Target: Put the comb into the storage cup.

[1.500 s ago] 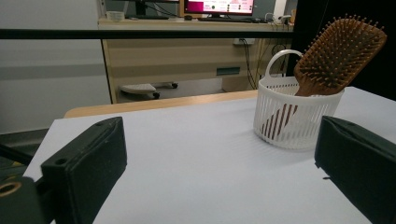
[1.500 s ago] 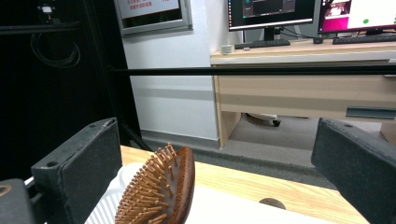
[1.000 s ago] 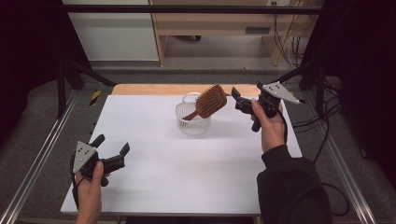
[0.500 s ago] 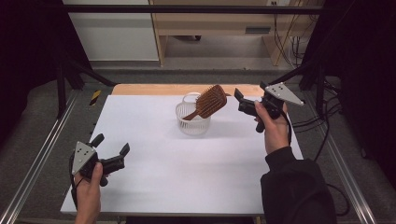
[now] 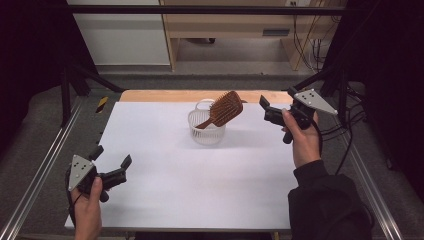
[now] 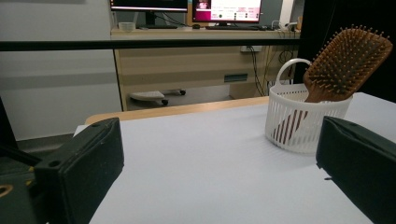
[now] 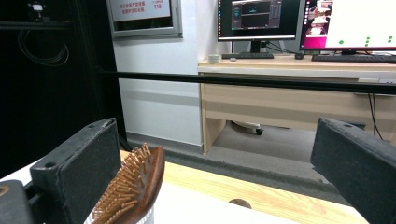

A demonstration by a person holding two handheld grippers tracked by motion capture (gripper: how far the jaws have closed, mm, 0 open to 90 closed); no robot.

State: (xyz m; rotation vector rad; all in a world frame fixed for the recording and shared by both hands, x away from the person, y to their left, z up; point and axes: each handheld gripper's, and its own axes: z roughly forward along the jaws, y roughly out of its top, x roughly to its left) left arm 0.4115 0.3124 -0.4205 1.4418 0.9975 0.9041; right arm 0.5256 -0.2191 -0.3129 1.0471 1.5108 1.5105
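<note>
1. We saw a matte white table w/ a wood edge beyond the basket.
2. Slatted white plastic basket held a bristly wooden hairbrush, handle down.
3. Left gripper near-left of basket, right gripper just right; both jaws wide, empty.

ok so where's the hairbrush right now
In the high view the hairbrush stands handle-down in the white basket at the table's far middle, leaning toward the open right gripper just beside it.

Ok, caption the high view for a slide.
Wooden hairbrush propped in a white basket, open right gripper beside it.
</note>
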